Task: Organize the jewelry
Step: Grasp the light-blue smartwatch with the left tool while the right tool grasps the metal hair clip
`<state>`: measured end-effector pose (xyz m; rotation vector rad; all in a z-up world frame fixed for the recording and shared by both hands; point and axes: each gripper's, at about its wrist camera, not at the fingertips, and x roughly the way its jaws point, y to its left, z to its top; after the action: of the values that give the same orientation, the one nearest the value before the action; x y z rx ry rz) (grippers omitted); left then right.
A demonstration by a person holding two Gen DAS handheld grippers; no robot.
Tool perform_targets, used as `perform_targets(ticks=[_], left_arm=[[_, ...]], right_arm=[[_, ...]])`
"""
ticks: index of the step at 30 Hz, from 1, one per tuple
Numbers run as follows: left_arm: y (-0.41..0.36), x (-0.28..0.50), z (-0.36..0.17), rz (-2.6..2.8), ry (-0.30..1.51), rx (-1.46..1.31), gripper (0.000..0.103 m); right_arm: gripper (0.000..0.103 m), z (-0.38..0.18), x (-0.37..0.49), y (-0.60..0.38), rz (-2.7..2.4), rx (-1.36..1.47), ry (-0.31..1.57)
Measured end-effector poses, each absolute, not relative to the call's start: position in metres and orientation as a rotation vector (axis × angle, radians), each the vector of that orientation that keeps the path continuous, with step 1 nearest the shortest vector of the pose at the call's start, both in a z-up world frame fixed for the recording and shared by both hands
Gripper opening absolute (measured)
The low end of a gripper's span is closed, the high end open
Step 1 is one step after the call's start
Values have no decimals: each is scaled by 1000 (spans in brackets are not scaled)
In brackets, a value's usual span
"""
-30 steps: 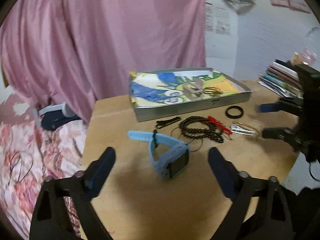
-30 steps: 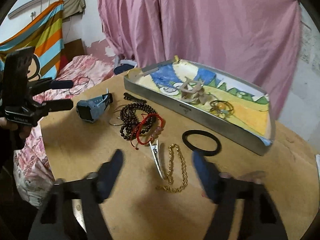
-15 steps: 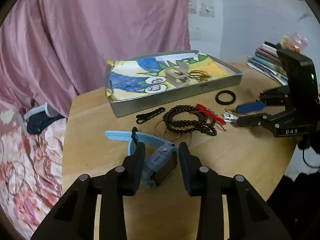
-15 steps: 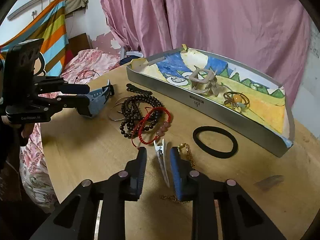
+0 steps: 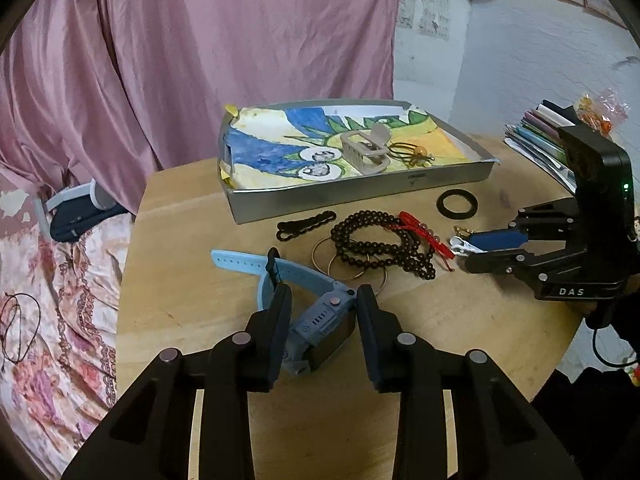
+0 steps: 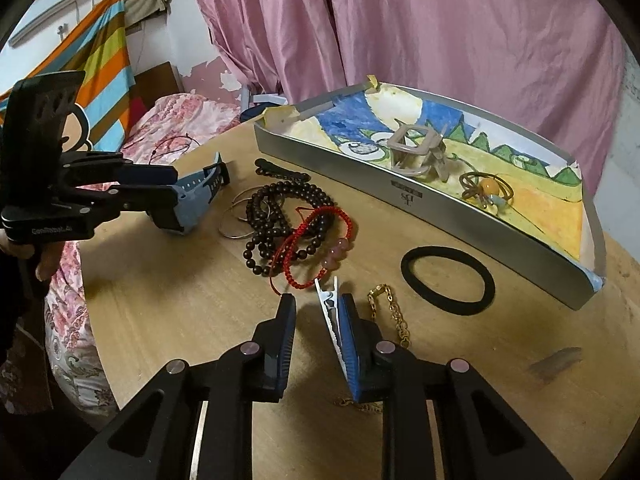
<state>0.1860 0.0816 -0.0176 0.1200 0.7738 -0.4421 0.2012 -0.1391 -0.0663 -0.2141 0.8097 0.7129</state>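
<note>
The blue watch [image 5: 320, 320] is gripped at its case between the fingers of the left tongs [image 5: 322, 320], low over the round wooden tabletop [image 5: 180, 280], its strap trailing toward the metal tray [image 5: 360, 196]. A silver hair clip [image 6: 330, 316] is seen lying against the inner face of one finger of the right tongs [image 6: 316, 332], whose fingers are nearly together, though whether it is truly clamped cannot be told. Beside it a gold chain [image 6: 394, 316], a red cord bracelet [image 6: 316, 240], dark beads [image 6: 276, 216] and a black hair tie [image 6: 448, 280] are spread out on the wood.
</note>
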Motion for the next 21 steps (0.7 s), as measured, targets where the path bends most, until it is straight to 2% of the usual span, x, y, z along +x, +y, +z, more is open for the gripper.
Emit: perform_targets(ticks=[13,15,16,18,21], left_arm=[[72,192,-23,-482,909,186,29],[72,192,-24,-472,925,160,27],[72,192,-24,-461,933,146,22],[71,191,-24,-448,946,112,15],[70,188,-24,-423,952,61,14]], right_arm=[[20,-67,203,-139,707,-192,819],[16,-68,201,-138,700,-196,819],[9,-68,201,-138,696,-199,820],[9,-68,200,-137,699,-193,821],[9,-68,197,-138,702,-173,818]])
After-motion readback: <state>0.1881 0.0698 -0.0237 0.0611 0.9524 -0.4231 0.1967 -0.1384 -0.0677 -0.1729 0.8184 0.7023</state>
